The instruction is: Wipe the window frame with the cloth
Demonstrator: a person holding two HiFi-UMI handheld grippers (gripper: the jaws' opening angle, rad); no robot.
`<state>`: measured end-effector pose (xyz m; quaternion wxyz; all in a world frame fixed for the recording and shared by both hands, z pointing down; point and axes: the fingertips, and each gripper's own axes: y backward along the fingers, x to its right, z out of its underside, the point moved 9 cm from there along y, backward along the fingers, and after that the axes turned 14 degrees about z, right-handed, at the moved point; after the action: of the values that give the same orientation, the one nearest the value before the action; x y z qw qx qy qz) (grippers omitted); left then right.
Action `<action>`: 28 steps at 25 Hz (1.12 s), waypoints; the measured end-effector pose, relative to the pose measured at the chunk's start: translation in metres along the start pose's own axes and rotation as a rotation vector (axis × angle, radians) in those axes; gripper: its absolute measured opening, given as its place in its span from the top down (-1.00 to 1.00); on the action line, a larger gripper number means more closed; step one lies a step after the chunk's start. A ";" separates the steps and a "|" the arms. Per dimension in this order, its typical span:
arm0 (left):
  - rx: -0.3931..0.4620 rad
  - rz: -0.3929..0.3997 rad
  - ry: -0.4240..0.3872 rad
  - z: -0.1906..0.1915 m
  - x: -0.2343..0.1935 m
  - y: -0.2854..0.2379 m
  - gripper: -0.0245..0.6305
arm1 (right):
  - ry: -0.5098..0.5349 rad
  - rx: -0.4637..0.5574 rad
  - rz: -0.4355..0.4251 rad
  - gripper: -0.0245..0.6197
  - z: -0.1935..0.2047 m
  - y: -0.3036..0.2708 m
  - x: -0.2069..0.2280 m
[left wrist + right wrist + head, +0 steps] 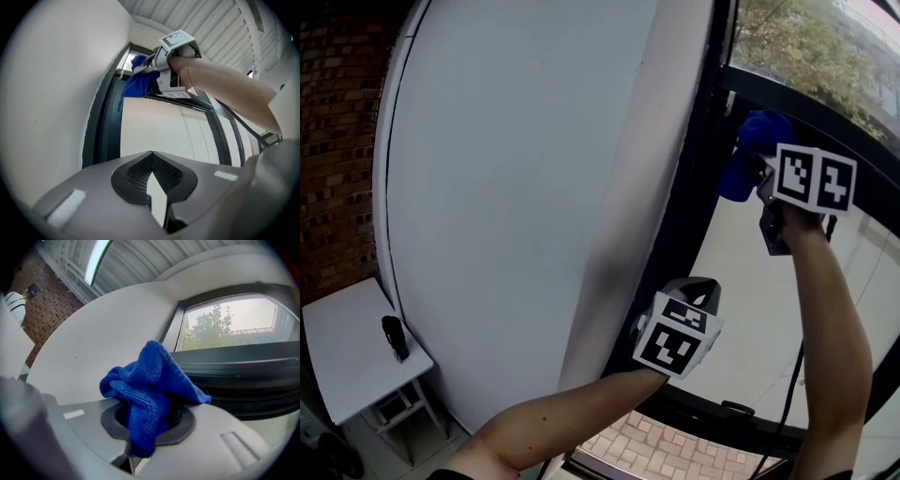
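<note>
My right gripper (pixel 754 176) is shut on a bunched blue cloth (pixel 752 148), raised against the dark window frame (pixel 698 178) near its upper horizontal bar. In the right gripper view the cloth (pixel 149 390) spills out of the jaws and hides the fingertips; the frame's bar (pixel 234 373) lies just beyond it. My left gripper (pixel 701 289) hangs lower beside the frame's upright, shut with nothing in it. From the left gripper view, the closed gripper (pixel 151 155) looks up at the cloth (pixel 136 83) and the frame (pixel 97 136).
A white wall panel (pixel 516 187) runs left of the frame and a brick wall (pixel 337 141) lies beyond it. A small white table (pixel 352 352) with a dark object (pixel 395 337) stands at lower left. A black cable (pixel 789 394) hangs by the pane.
</note>
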<state>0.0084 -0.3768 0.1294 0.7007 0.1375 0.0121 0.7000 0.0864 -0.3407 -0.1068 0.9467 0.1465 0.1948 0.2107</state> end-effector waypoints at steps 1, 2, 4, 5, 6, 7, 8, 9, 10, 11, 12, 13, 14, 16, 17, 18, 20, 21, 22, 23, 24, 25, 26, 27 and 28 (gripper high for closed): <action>0.021 -0.010 -0.005 -0.005 -0.002 0.001 0.95 | 0.006 -0.002 -0.002 0.70 0.001 0.004 0.001; 0.043 -0.017 -0.009 -0.011 -0.003 0.001 0.95 | 0.013 -0.002 -0.004 0.70 0.002 0.009 0.003; 0.080 -0.025 -0.021 -0.021 -0.003 0.001 0.95 | 0.037 -0.001 -0.004 0.70 0.005 0.022 0.008; 0.095 -0.029 -0.031 -0.026 -0.003 -0.001 0.95 | 0.053 -0.001 0.001 0.70 0.006 0.029 0.011; 0.107 -0.030 -0.041 -0.030 -0.001 -0.003 0.95 | 0.069 -0.005 0.008 0.70 0.007 0.037 0.015; 0.119 -0.027 -0.044 -0.032 0.001 -0.007 0.95 | 0.083 -0.012 0.020 0.70 0.009 0.045 0.021; 0.130 -0.017 -0.039 -0.035 0.005 -0.012 0.95 | 0.093 -0.023 0.036 0.70 0.012 0.054 0.028; 0.143 -0.003 -0.028 -0.037 0.009 -0.018 0.95 | 0.101 -0.035 0.055 0.70 0.015 0.062 0.036; 0.153 0.013 -0.017 -0.039 0.013 -0.024 0.95 | 0.106 -0.049 0.077 0.70 0.019 0.070 0.046; 0.161 0.028 -0.010 -0.042 0.017 -0.030 0.95 | 0.105 -0.062 0.097 0.70 0.022 0.077 0.055; 0.166 0.042 -0.008 -0.045 0.021 -0.035 0.95 | 0.099 -0.073 0.114 0.70 0.026 0.083 0.064; 0.169 0.055 -0.005 -0.047 0.024 -0.039 0.95 | 0.087 -0.080 0.128 0.70 0.030 0.089 0.072; 0.172 0.069 0.000 -0.049 0.027 -0.043 0.95 | 0.076 -0.085 0.139 0.70 0.034 0.094 0.080; 0.180 0.099 0.011 -0.051 0.036 -0.049 0.95 | 0.067 -0.097 0.165 0.70 0.043 0.107 0.094; 0.181 0.111 0.012 -0.051 0.040 -0.051 0.95 | 0.065 -0.104 0.179 0.70 0.048 0.115 0.099; 0.182 0.117 0.011 -0.051 0.043 -0.053 0.95 | 0.062 -0.110 0.190 0.70 0.052 0.122 0.103; 0.182 0.120 0.000 -0.053 0.045 -0.056 0.95 | 0.059 -0.118 0.203 0.70 0.058 0.134 0.108; 0.181 0.121 -0.008 -0.053 0.047 -0.057 0.95 | 0.060 -0.122 0.210 0.70 0.062 0.141 0.110; 0.180 0.127 -0.015 -0.052 0.050 -0.057 0.95 | 0.060 -0.125 0.221 0.70 0.067 0.148 0.112; 0.180 0.136 -0.016 -0.049 0.055 -0.057 0.95 | 0.057 -0.127 0.234 0.70 0.073 0.156 0.115; 0.179 0.147 -0.011 -0.047 0.060 -0.057 0.95 | 0.053 -0.132 0.249 0.70 0.080 0.164 0.118; 0.176 0.157 -0.005 -0.045 0.066 -0.057 0.95 | 0.045 -0.138 0.264 0.70 0.087 0.173 0.121; 0.166 0.165 -0.003 -0.042 0.070 -0.058 0.95 | 0.036 -0.147 0.277 0.70 0.095 0.180 0.124; 0.154 0.172 -0.005 -0.039 0.075 -0.060 0.95 | 0.025 -0.156 0.286 0.70 0.102 0.186 0.128; 0.143 0.178 -0.010 -0.036 0.078 -0.062 0.95 | 0.016 -0.165 0.293 0.70 0.109 0.192 0.131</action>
<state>0.0628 -0.2922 0.0952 0.6243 0.1909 0.0463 0.7561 0.1773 -0.1356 0.0182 0.9130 0.0936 0.1611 0.3629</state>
